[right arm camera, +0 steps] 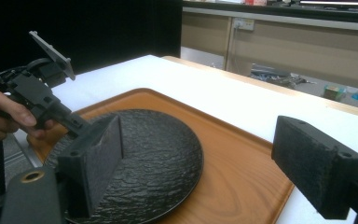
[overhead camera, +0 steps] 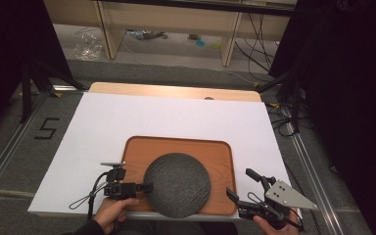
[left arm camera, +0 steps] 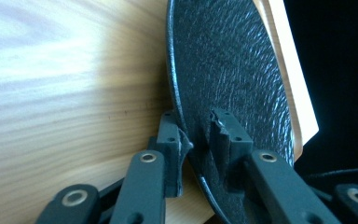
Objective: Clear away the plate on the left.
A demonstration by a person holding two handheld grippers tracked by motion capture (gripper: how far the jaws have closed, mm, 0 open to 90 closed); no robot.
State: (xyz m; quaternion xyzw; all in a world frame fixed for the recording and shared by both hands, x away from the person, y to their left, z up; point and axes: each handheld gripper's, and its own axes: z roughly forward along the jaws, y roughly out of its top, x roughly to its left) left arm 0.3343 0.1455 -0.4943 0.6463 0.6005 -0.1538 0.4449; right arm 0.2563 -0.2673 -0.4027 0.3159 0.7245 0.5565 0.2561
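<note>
1. Wooden tray: rectangular with rounded corners and a raised rim, lying on the white table towards its near edge.
2. Dark plate: round, with a rough textured surface; it is the tray's sole content and occupies the near left part of the tray, its near edge reaching the tray's near rim.
3. Left gripper: held in the person's left hand at the tray's left side; its two jaws are closed on the plate's left rim, one pad above and one below, as the left gripper view shows.
4. Right gripper: held just beyond the tray's near right corner, jaws spread wide apart and holding nothing.
</note>
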